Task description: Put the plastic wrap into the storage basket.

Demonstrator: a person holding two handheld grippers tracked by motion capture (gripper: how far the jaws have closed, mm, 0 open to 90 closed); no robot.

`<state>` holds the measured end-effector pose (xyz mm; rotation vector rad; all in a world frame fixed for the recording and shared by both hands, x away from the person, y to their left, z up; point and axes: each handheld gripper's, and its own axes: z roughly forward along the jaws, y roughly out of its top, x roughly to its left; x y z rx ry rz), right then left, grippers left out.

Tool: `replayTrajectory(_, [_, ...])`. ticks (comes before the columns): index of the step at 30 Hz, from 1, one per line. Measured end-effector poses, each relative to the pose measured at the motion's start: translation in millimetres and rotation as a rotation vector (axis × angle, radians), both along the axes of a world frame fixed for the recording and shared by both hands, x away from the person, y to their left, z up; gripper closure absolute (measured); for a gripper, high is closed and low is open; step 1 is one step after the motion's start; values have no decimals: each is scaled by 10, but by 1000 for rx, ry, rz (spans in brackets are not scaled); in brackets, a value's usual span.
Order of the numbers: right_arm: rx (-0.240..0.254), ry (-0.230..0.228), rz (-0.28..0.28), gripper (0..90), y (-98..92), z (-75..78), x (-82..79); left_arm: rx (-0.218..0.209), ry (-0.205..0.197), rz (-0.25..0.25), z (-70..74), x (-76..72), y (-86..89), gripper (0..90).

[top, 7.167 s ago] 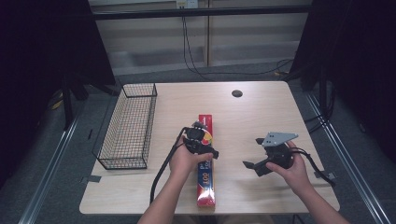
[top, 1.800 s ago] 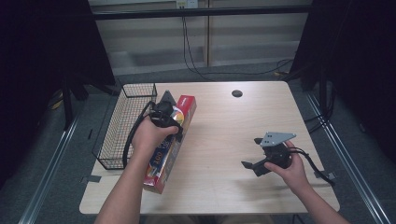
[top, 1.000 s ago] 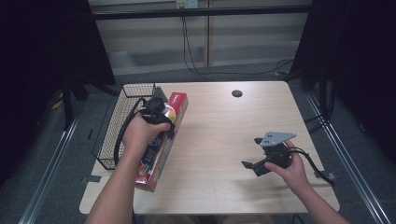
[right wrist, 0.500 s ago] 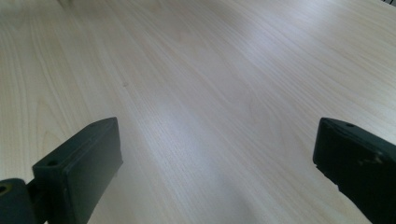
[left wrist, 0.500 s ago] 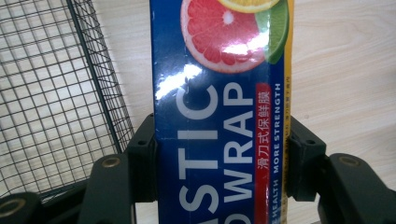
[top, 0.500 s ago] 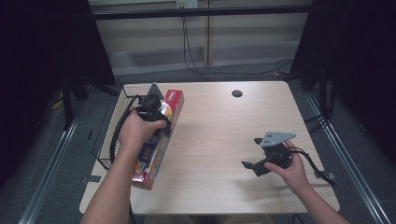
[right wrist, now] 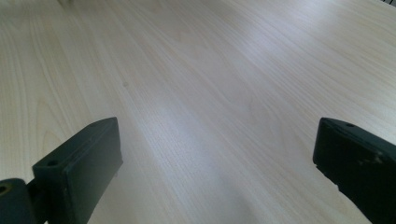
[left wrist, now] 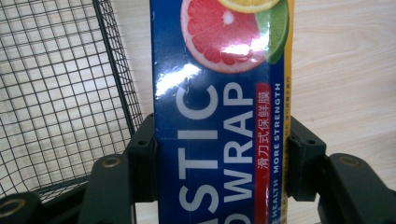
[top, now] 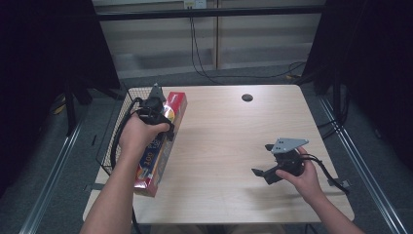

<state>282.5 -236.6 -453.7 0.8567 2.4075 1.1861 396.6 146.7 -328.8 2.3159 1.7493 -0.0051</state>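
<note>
Nearest the person's edge of the bench, the right claw hovers low over bare wood, its jaws spread wide with nothing between them; its own camera shows just pale grain running away between the two black pads. The high view adds the grey plate on top and the cable trailing toward the bench's right edge.

Further left, the left claw is clenched across the plastic wrap box, gripping its two long sides. From above, the box lies lengthwise along the bench's left side, its near end reaching almost to the front edge and its far end up beside the wire basket. The left gripper view shows what the high one cannot: the blue face of the box with grapefruit and lime printed on it, both pads pressed against its flanks, and the basket's black mesh just beside the box, with a thin strip of wood between.

Beyond, the bench's middle and far right lie open, apart from a small dark disc near the far edge.
</note>
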Motion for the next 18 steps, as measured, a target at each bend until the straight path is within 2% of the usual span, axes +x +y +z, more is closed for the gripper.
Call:
replayTrajectory(9, [2,-1,1,9,-2,2,2,11,-2,29,8,18,87,425])
replayTrajectory(18, [4,-2,1,8,-4,5,1,1,5,67,27,26,193,426])
